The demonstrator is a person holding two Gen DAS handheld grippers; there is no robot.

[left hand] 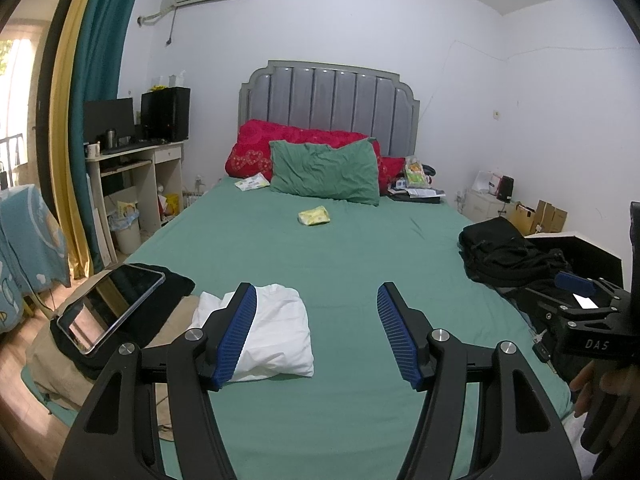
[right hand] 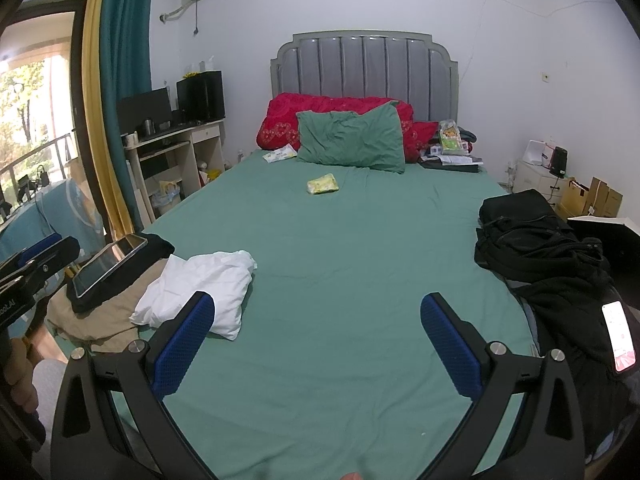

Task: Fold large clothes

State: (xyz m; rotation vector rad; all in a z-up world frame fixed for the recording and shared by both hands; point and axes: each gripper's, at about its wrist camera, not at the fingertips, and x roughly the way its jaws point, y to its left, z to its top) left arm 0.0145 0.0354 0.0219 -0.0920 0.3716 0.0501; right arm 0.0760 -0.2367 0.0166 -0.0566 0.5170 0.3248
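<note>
A folded white garment (left hand: 276, 332) (right hand: 200, 288) lies on the green bed sheet (left hand: 352, 256) (right hand: 344, 248) near the front left. Beside it rests a tan garment (left hand: 56, 356) (right hand: 104, 316) under a black one. A heap of black clothes (left hand: 508, 256) (right hand: 536, 248) sits on the bed's right side. My left gripper (left hand: 316, 332) hovers open over the sheet, its left finger in front of the white garment, nothing between the pads. My right gripper (right hand: 316, 344) is open above bare sheet and holds nothing. Each gripper shows at the edge of the other's view.
A tablet (left hand: 108, 312) (right hand: 108, 264) leans on the black cloth at left. A lit phone (right hand: 620, 332) lies on the black clothes. A green pillow (left hand: 324, 172), a red quilt (left hand: 248, 148) and a yellow packet (left hand: 314, 216) sit toward the headboard. A desk (left hand: 136, 168) stands left.
</note>
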